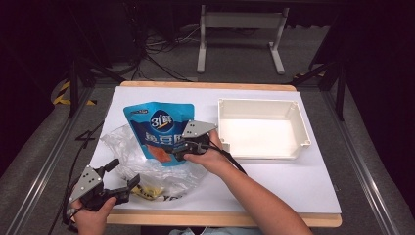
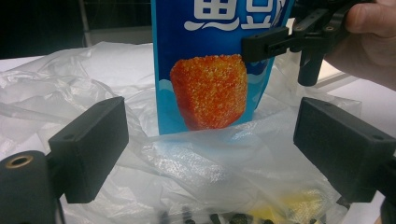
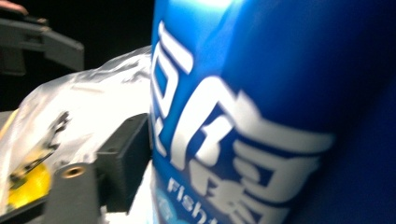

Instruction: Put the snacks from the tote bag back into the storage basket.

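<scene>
High view: blue pouch [image 1: 159, 128] stood on the table [image 1: 293, 186], bottom end in a clear bag [image 1: 147, 169]; white tray [image 1: 263, 128] to its right. Right gripper [image 1: 177, 152] pinched the pouch's lower right edge. Left gripper [image 1: 122, 177] sat at the bag's near-left edge, jaws spread.

Left gripper view: jaws wide apart, bag [image 2: 196, 163] between them, pouch [image 2: 210, 70] beyond, right gripper [image 2: 275, 44] on its edge.

Right gripper view: pouch [image 3: 261, 116] right up against the lens, blurred; left jaw touched it.

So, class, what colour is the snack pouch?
Blue pouch, clearest in the left gripper view.
</scene>
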`<state>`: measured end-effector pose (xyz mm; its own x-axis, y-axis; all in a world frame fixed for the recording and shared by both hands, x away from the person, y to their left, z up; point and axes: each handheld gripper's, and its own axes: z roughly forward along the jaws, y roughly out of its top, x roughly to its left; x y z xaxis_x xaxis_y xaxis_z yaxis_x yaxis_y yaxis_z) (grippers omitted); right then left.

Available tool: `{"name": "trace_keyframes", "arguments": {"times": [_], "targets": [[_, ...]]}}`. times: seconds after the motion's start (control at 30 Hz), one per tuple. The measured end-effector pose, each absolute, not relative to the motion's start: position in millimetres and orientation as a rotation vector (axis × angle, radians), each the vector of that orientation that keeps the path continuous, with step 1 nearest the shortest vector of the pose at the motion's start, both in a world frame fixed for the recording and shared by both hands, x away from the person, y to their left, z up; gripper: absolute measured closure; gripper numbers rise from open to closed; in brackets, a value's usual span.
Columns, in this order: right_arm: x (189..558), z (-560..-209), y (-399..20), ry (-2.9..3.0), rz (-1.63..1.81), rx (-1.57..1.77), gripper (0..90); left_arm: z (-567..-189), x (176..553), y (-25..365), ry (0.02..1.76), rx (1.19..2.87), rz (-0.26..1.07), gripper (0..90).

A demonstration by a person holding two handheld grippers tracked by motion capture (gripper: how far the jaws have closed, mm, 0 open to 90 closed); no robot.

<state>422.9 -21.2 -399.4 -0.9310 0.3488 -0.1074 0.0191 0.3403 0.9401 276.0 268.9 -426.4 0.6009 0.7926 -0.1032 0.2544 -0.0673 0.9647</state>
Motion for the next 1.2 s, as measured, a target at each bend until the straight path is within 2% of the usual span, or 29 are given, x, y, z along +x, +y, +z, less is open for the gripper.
{"name": "trace_keyframes", "arguments": {"times": [0.17, 0.33, 1.2], "targets": [[423.4, -400.2, -21.9, 2.342, 1.623, 0.286, 42.8, -426.4, 275.9, 269.1, 0.893, 1.623, 0.555, 11.0], [423.3, -399.2, -23.1, 2.356, 1.617, 0.258, 49.4, -426.6, 276.1, 268.8, 0.892, 1.625, 0.554, 11.0], [418.3, -385.8, -16.9, 2.373, 1.587, 0.262, 56.5, -427.3, 276.9, 269.6, 0.895, 1.619, 0.553, 11.1]]}}
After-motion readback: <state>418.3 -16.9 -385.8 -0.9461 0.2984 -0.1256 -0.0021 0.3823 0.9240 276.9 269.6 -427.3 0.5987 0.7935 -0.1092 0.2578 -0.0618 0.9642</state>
